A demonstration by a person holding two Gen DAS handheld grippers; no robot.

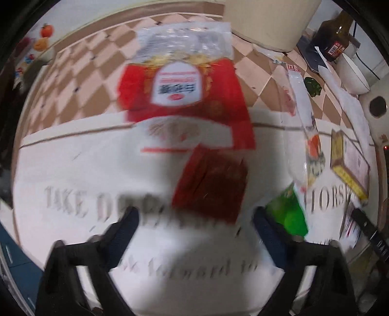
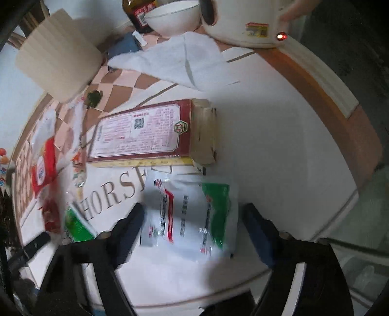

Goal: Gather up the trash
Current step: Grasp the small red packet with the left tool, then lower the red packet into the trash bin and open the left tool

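A red and white plastic food wrapper (image 1: 184, 97) with a clear crinkled top lies at the upper centre of the left wrist view, across the edge where the white lettered tablecloth (image 1: 73, 165) meets brown-and-pink checkered tiling, and a darker red wrapper (image 1: 211, 184) lies just below it at mid-frame. The left gripper (image 1: 194, 233) hangs over the cloth at the bottom of the frame, its jaws apart with nothing between them; the dark red wrapper sits just above the gap. A green packet (image 1: 289, 214) shows at the lower right, beside the right finger. In the right wrist view a white plastic pouch with green and red print (image 2: 194, 214) lies flat at lower centre between the parted fingers of the right gripper (image 2: 194, 231), whose pads stand clear of it. Above it lies a long maroon-bordered cardboard box (image 2: 145, 136), and further up a crumpled white tissue (image 2: 180, 60), a white bowl (image 2: 172, 19) and a cream paper roll (image 2: 58, 56).
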